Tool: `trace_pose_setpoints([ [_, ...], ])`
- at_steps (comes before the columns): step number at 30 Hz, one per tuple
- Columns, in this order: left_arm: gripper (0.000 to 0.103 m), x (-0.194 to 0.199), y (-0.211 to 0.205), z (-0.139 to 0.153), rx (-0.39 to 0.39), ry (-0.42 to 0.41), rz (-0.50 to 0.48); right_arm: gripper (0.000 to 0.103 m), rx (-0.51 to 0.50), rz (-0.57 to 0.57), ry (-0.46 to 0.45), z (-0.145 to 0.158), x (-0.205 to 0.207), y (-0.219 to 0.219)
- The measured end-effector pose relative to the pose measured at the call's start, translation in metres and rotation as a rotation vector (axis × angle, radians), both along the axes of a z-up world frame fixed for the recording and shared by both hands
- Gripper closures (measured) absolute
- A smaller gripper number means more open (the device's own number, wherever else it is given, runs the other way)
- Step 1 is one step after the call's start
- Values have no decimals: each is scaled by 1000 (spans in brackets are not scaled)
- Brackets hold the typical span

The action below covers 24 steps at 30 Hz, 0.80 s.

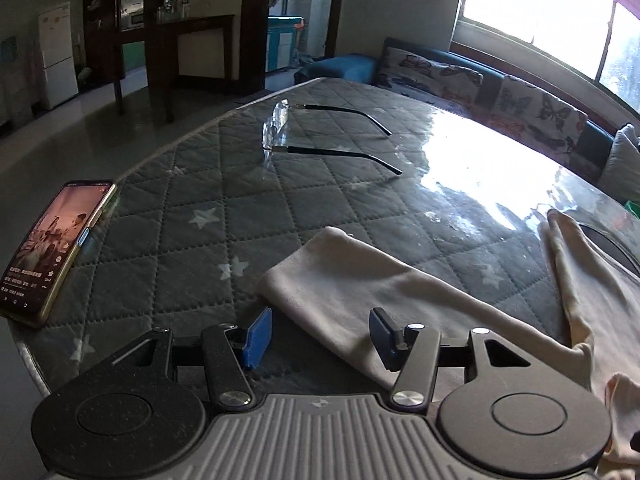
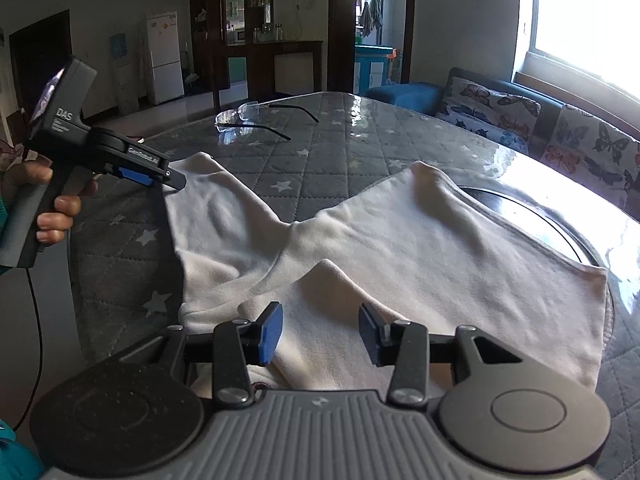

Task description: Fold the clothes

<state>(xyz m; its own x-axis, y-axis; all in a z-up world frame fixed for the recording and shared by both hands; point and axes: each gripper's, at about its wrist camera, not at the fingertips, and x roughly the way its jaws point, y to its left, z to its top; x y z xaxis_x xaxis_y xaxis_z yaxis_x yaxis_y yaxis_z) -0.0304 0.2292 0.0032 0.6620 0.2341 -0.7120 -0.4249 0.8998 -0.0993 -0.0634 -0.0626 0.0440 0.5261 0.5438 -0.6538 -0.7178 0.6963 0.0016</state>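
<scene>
A cream white long-sleeved garment [image 2: 400,248] lies spread on the grey quilted table [image 2: 320,152]. One sleeve [image 1: 360,280] reaches left in the left wrist view, with its cuff just ahead of my left gripper [image 1: 320,336]. The left gripper is open and empty, with its blue pads on either side of the sleeve's near edge. It also shows in the right wrist view [image 2: 160,178], held by a hand at the sleeve's cuff. My right gripper [image 2: 320,332] is open and empty, low over the garment's near folded part.
Rimless glasses [image 1: 288,128] lie open at the table's far side. A lit phone [image 1: 52,248] lies at the left table edge. A glossy cover reflects the window [image 1: 480,168]. A butterfly-print sofa [image 2: 560,132] stands behind the table.
</scene>
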Motion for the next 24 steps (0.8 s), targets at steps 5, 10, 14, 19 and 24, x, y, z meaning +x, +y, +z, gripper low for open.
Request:
trace_pose_setpoints([
  [5,46,5,-3,1,8,7,26,59,1,6,2,-1,-2,-1],
  [10,53,12,-3,1,15,9,33,54,6,0,-14,2,-7,-4],
  [14,79,16,2,-1,12,-4,42,54,13,-7,-13,3,-9,-8],
  [19,96,14,11,-2,-56,-51,49,53,23,-19,-8,3,-12,-12],
  [24,97,3,2,6,-74,-133,18,53,37,-34,-3,3,-13,-16],
])
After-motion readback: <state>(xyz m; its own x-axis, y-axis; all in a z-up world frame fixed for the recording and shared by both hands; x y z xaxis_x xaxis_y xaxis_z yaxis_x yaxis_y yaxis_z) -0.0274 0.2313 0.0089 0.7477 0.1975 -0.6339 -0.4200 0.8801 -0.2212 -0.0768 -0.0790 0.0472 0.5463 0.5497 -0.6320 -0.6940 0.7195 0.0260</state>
